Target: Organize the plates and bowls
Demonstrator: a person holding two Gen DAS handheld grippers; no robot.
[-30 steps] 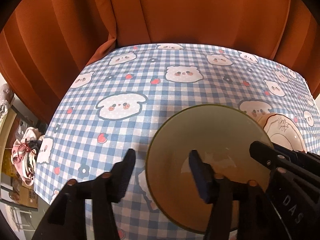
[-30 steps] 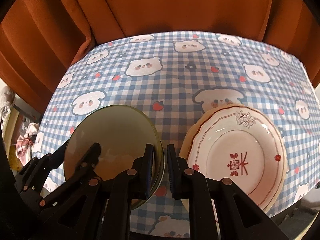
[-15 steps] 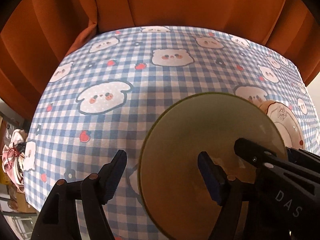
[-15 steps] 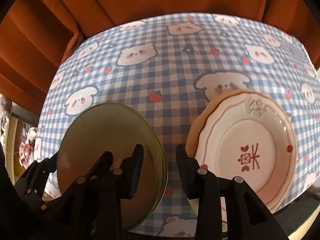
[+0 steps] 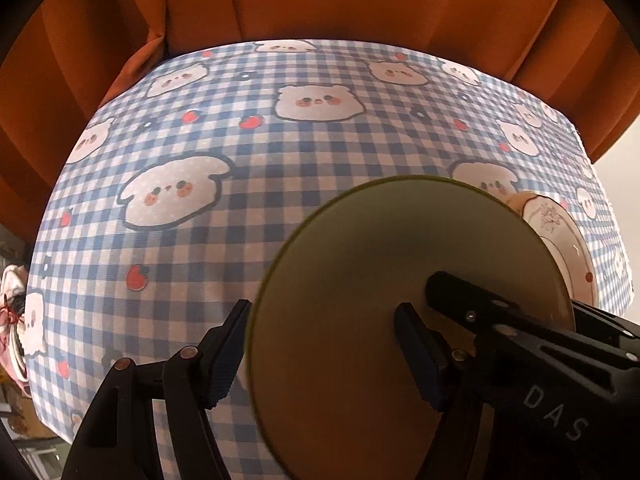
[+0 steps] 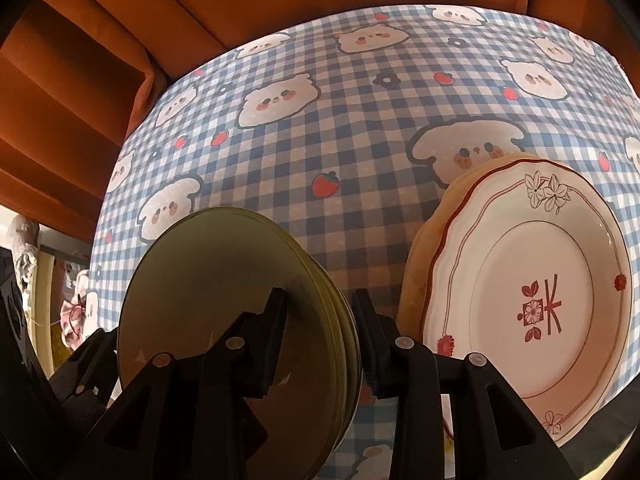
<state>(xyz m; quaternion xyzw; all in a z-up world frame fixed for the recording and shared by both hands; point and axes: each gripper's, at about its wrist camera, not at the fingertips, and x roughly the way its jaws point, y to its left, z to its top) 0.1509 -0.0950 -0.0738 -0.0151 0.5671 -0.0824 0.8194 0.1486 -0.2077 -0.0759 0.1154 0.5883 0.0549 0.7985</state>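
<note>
1. Plates in an olive-green stack (image 6: pixel 200 280) lie on the desk, low and left of centre in the right wrist view. Several rims show one under another along the stack's right edge.
2. A white plate (image 6: pixel 520 280) with a scalloped red line, red flowers and a red mark at its centre sits at the right of that view. It lies on a tan plate (image 6: pixel 420 248) whose edge shows along its left side. The two piles are near each other and do not touch.
3. The right gripper (image 6: pixel 319 300) points steeply down over the right rim of the green stack. Its fingers stand apart and have just been opening. One is over the top plate's face and the other is just outside the rims, which lie between them unclamped.
4. The left gripper (image 5: pixel 322 316) straddles the stack's left rim in the left wrist view. One of its fingers (image 5: pixel 228 352) is beside the edge and the other is over the plate's face. They are spread wide, having just widened and then eased in slightly, and do not clamp the rim.
5. One finger of the right gripper crosses the lower right of that view, over the same top plate.
6. A blue checked tablecloth (image 5: pixel 280 160) with bear faces and strawberries covers the desk, and an orange curtain (image 5: pixel 360 0) hangs behind it.
</note>
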